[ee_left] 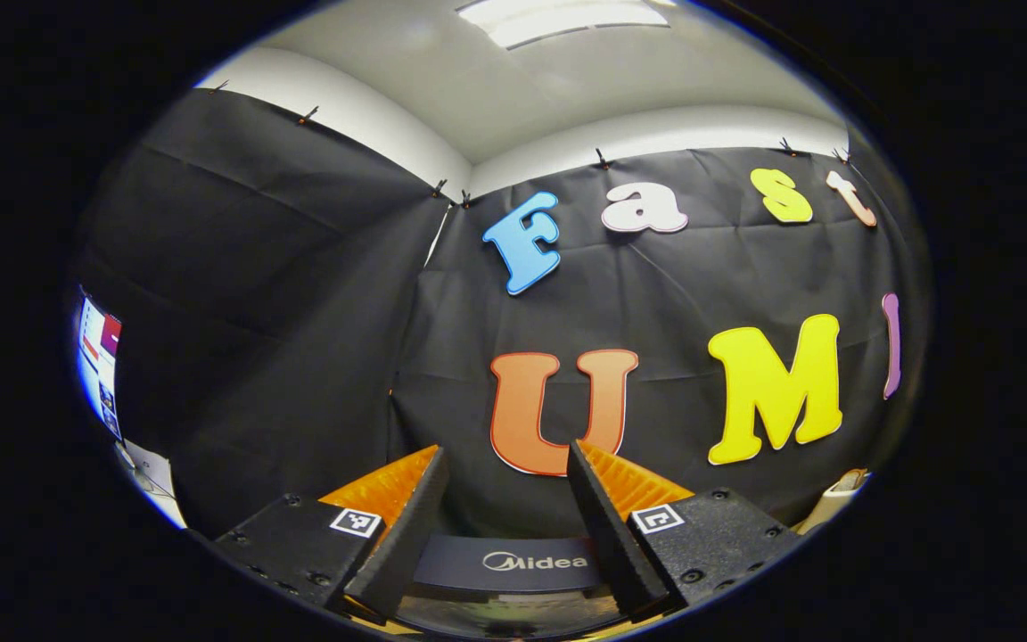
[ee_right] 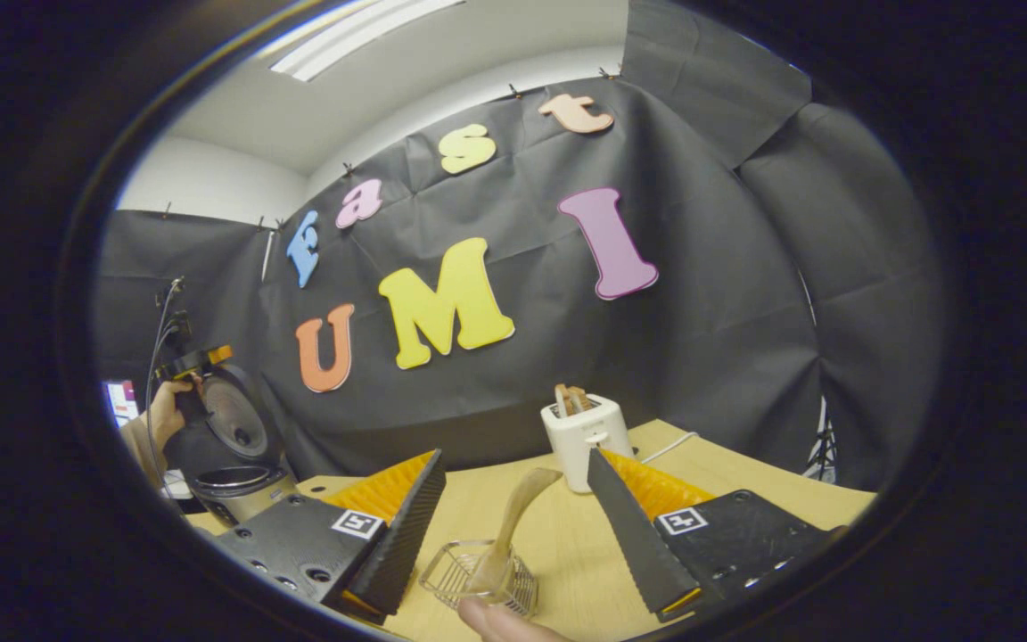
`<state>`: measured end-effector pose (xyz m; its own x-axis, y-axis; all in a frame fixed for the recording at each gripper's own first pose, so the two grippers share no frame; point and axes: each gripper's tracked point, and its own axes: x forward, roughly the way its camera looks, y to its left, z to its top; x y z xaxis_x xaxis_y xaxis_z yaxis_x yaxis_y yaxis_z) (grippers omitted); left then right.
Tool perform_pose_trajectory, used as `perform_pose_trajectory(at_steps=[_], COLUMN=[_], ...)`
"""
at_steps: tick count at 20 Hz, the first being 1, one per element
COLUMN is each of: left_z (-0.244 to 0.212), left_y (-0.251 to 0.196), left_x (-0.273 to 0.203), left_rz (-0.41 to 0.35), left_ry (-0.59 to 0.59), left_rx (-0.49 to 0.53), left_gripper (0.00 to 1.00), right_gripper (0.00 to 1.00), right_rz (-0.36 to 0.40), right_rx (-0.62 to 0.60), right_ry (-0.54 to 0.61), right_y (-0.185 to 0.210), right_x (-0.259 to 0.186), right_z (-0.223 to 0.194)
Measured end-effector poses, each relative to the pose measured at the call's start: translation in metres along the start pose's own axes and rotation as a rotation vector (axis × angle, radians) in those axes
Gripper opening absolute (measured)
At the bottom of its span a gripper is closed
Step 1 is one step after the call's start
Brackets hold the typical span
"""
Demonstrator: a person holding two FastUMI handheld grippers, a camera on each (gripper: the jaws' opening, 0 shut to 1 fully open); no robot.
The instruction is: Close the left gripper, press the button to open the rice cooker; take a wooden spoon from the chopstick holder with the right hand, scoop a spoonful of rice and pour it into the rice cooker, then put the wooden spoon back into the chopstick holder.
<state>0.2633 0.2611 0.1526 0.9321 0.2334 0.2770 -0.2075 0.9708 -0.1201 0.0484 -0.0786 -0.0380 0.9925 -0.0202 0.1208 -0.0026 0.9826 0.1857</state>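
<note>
At the bottom centre of the right gripper view, the wooden spoon (ee_right: 513, 526) leans in the chopstick holder (ee_right: 478, 575) between the right gripper's (ee_right: 513, 499) wide-apart fingers; a hasty pinch might tip the seemingly light holder.

Both grippers' jaws apart, empty.

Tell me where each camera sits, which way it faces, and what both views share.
Left gripper view: rides the left gripper, tilted up at the booth wall over the rice cooker; own two fingers apart.
Right gripper view: rides the right gripper, facing the wooden spoon in the chopstick holder, the toaster behind; own fingers apart, a fingertip below.
Shared: the rice cooker, lid open, beside a hand.
</note>
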Motion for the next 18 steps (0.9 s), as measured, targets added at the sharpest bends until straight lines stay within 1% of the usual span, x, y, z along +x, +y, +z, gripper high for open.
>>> perform_pose_trajectory(at_steps=[1,2,3,7,10,11,12,13,14,17,18], left_z=[-0.002,-0.004,-0.006,-0.015,-0.018,-0.021,-0.024,-0.026,-0.029,-0.041,-0.046], left_y=[0.000,-0.001,-0.001,0.000,-0.001,-0.001,0.000,-0.002,-0.002,-0.004,-0.005], left_x=[-0.002,-0.005,-0.008,-0.024,-0.039,-0.048,-0.058,-0.068,-0.079,-0.112,-0.124], left_rz=[-0.001,-0.003,0.000,0.008,0.005,0.003,-0.001,-0.006,-0.014,-0.051,-0.063], left_ry=[0.018,0.036,0.057,0.148,0.208,0.238,0.271,0.298,0.314,0.354,0.366], left_rx=[0.008,0.014,0.022,0.074,0.078,0.072,0.065,0.067,0.076,0.073,0.073], left_gripper=[0.84,0.83,0.81,0.79,0.78,0.77,0.77,0.77,0.77,0.77,0.77], right_gripper=[0.91,0.95,0.95,0.95,0.95,1.00,0.91,0.91,0.95,0.95,0.90], right_rz=[0.000,-0.002,-0.004,0.007,0.033,0.044,0.049,0.051,0.052,0.050,0.051], right_rx=[-0.001,0.001,0.003,0.013,0.024,0.024,0.022,0.016,0.011,0.011,0.015], right_ry=[0.003,0.005,0.008,0.024,0.045,0.049,0.049,0.047,0.043,0.038,0.041], right_y=[0.000,0.000,0.001,0.008,0.019,0.023,0.025,0.026,0.027,0.028,0.029], right_x=[0.001,0.001,0.001,-0.001,-0.002,-0.003,-0.005,-0.006,-0.007,-0.009,-0.009], right_z=[-0.001,-0.001,0.000,-0.004,-0.009,-0.010,-0.011,-0.010,-0.009,-0.008,-0.010])
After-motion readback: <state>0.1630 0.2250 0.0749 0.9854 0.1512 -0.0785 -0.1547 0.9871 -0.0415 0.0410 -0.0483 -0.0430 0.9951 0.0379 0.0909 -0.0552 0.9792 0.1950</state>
